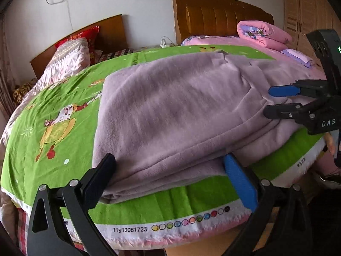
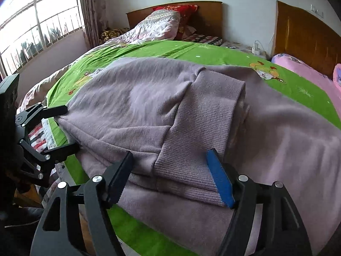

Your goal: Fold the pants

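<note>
1. Left wrist view: the lilac fleece pants point(image 1: 170, 115) lie folded over themselves in a thick stack on the green cartoon bedsheet point(image 1: 53, 115), near the bed's front edge. The left gripper point(image 1: 170, 177) stands wide, black finger at one side and blue pad at the other, straddling the stack's near edge w/o pinching it. Nothing held.

2. Same view, right side: the right gripper point(image 1: 268, 101) shows at the stack's far right end, jaws apart, tips at the fabric edge. Whether a tip touches the cloth can't be told. Pink quilt point(image 1: 264, 34) and wooden headboard point(image 1: 213, 15) sit well behind, clear of the work.

3. Right wrist view: the ribbed waistband point(image 2: 202, 128) lies on top of the folded legs, between the right gripper's point(image 2: 170, 170) fingers. Jaws are wide and not pressing; waistband appears released, judging by the slack cloth. The left gripper point(image 2: 64, 128) shows at the left edge, jaws apart at the fold's corner.

4. Risks, as a judgement: top layer is bulky fleece and may spring back or slide once both claws pull away. A finger tip could snag the pile on withdrawal and drag the fold open. Stack sits near the bed edge, so a pull toward the person could tip the lower layer off.

5. Edges look uneven at the waistband end; a next fold w/o squaring them would likely come out skewed.
</note>
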`<action>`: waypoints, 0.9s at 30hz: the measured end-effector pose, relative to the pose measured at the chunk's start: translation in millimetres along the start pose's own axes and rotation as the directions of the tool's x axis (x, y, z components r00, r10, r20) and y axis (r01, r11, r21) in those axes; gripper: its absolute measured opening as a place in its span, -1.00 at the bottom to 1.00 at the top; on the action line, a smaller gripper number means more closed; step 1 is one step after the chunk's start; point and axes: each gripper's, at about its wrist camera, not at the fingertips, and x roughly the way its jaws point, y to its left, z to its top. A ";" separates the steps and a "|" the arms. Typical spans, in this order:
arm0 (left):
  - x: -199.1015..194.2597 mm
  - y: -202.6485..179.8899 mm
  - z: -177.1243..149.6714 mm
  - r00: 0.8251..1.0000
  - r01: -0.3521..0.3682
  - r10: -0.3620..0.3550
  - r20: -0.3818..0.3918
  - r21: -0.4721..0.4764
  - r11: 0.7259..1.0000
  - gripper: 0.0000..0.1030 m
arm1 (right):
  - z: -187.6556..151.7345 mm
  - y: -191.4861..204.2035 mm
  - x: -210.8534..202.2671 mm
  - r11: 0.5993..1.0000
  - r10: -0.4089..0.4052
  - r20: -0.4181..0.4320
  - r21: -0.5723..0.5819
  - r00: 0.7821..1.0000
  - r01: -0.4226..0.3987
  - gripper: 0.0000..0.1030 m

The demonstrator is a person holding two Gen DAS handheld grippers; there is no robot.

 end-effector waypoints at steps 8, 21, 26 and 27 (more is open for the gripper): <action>-20.9 8.3 5.9 0.999 0.039 -0.039 -0.022 0.033 0.999 0.96 | 3.8 0.8 -18.9 0.999 0.043 0.023 0.016 0.999 -0.043 0.55; 37.1 18.2 48.7 0.984 0.157 -0.171 -0.046 -0.219 0.963 0.96 | 7.5 0.8 -6.8 0.994 0.105 -0.017 0.030 0.994 -0.105 0.66; 23.7 26.5 81.3 0.963 0.242 -0.267 -0.035 -0.326 0.914 0.96 | -0.2 -37.2 -58.1 0.972 0.115 0.125 0.191 0.985 -0.138 0.67; 17.6 26.8 94.1 0.958 0.273 -0.288 0.002 -0.322 0.907 0.96 | -3.7 -47.9 -71.6 0.965 0.097 0.166 0.227 0.981 -0.134 0.67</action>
